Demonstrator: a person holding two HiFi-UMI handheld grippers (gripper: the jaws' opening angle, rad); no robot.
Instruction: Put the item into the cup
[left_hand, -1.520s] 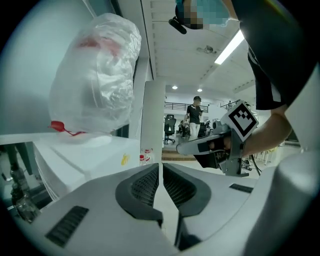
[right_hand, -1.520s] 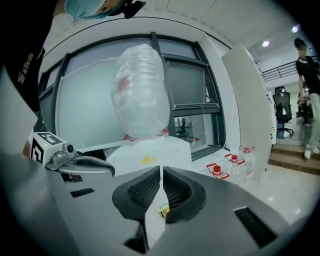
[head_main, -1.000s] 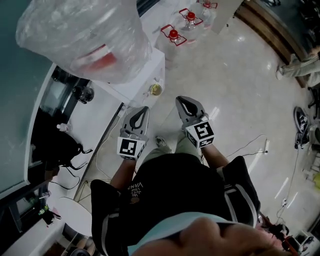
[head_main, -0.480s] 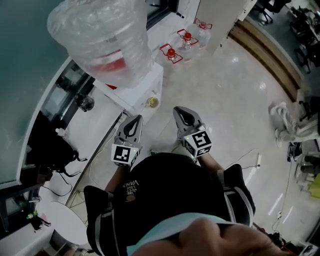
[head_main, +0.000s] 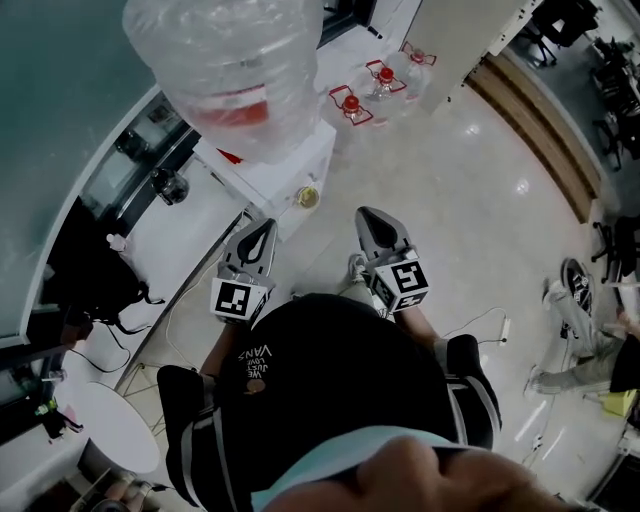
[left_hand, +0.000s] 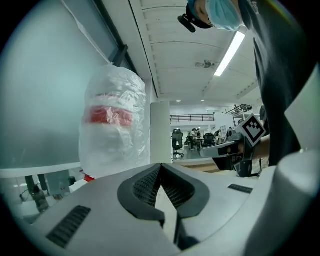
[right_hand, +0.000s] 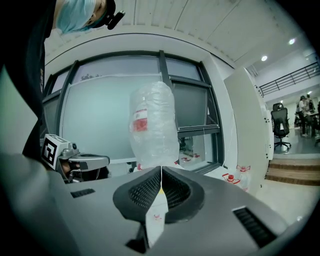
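Observation:
A small cup (head_main: 308, 197) with yellowish contents stands on the white water dispenser (head_main: 290, 165), just ahead of both grippers. My left gripper (head_main: 262, 228) points at it from below left; in the left gripper view its jaws (left_hand: 160, 166) are shut at the tips. My right gripper (head_main: 370, 217) is to the right of the cup. In the right gripper view it (right_hand: 161, 169) is shut on a thin white packet (right_hand: 156, 215) with a small red mark. Neither gripper touches the cup.
A large plastic-wrapped water bottle (head_main: 232, 70) with a red label tops the dispenser and towers over the cup. Spare red-capped bottles (head_main: 350, 103) stand on the floor behind it. A glass wall runs along the left, and shiny floor lies to the right.
The head view has shifted a little, and the bottle now sits more to the centre. Both grippers stay side by side below the cup, jaws unchanged.

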